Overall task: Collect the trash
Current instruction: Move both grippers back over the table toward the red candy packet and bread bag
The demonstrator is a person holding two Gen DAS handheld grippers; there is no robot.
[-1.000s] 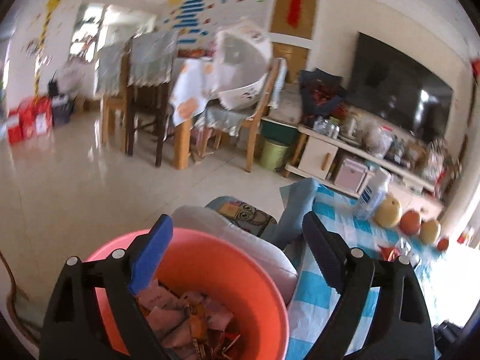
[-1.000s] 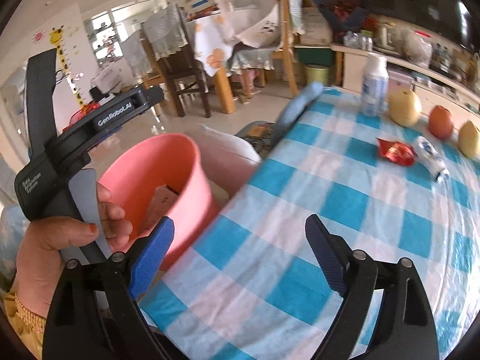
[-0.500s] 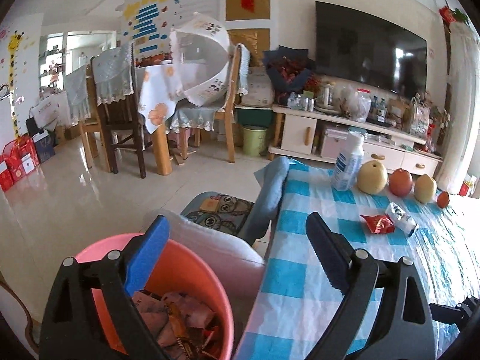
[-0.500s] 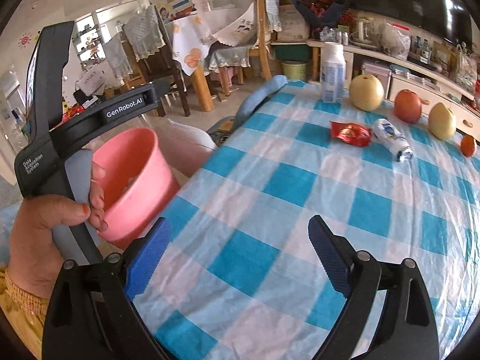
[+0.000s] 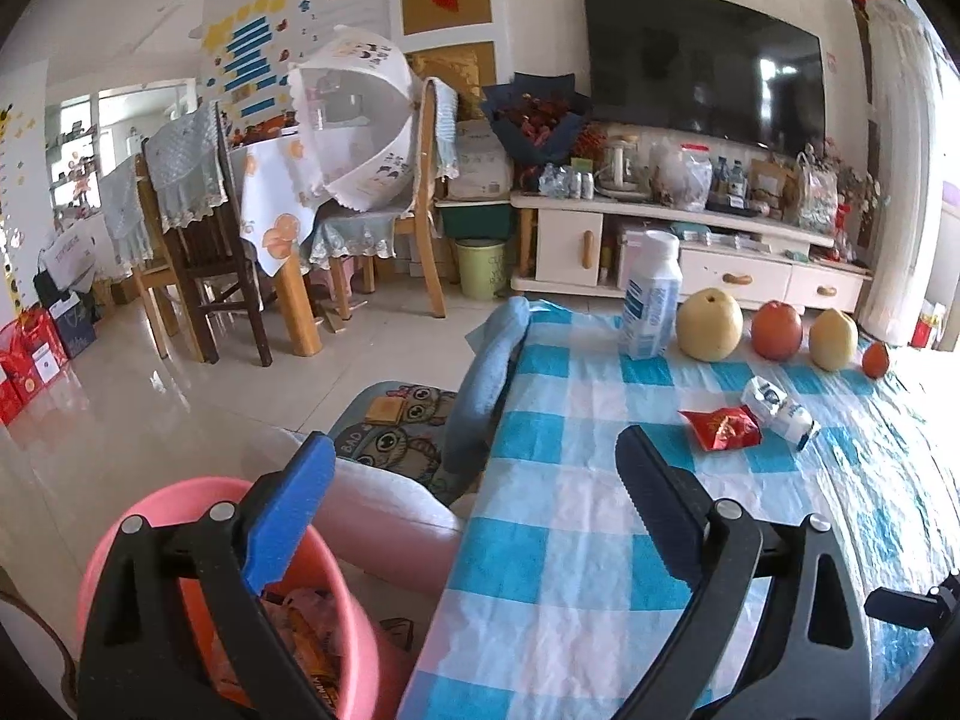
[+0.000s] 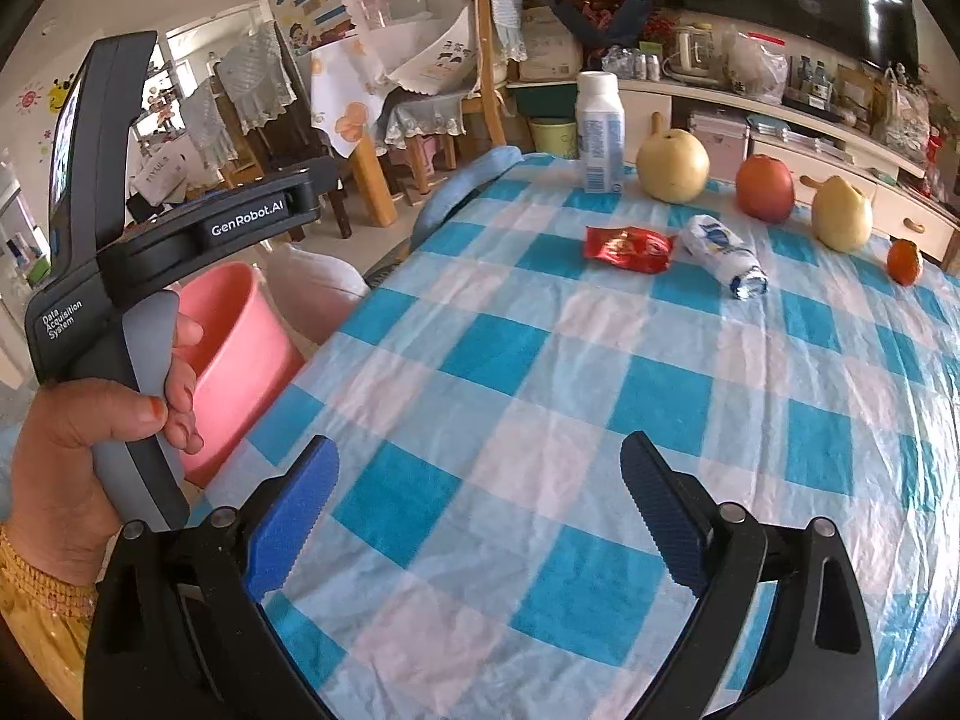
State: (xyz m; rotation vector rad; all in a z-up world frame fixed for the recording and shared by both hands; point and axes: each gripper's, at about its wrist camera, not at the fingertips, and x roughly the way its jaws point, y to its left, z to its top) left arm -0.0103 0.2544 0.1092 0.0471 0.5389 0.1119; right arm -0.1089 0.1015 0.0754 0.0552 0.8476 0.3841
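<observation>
1. Since the earlier frames both our views have swung off the floor and the pink bin [image 5: 198,546] and onto the checked tablecloth [image 6: 540,396]. The bin has slid to the lower left of the left wrist view, and the trash on the table now sits nearer the middle of both views.
2. The bin stands beside the table's left edge, below table height, with wrappers already in it. It sits under our left gripper [image 5: 474,507].
3. Along the far edge stand a white bottle [image 6: 600,132] and a row of fruit [image 6: 672,165]. We judge these are not trash.
4. Our left gripper has just been opening. Its jaws stand wide with nothing between them.
5. Our right gripper [image 6: 480,510] has also just been opening. It is wide and empty, hovering above bare cloth.
6. The crumpled white wrapper [image 6: 723,255] lies just right of the red one. Its long axis runs diagonally, with the far end to the left and the near end to the right.
7. The red wrapper [image 6: 627,249] lies flat with its long axis roughly across the view.
8. Both wrappers lie ahead of the grippers and to the right, well apart from either. Our right gripper looks the nearer, so we judge it should reach forward while the left one keeps to the bin side.
</observation>
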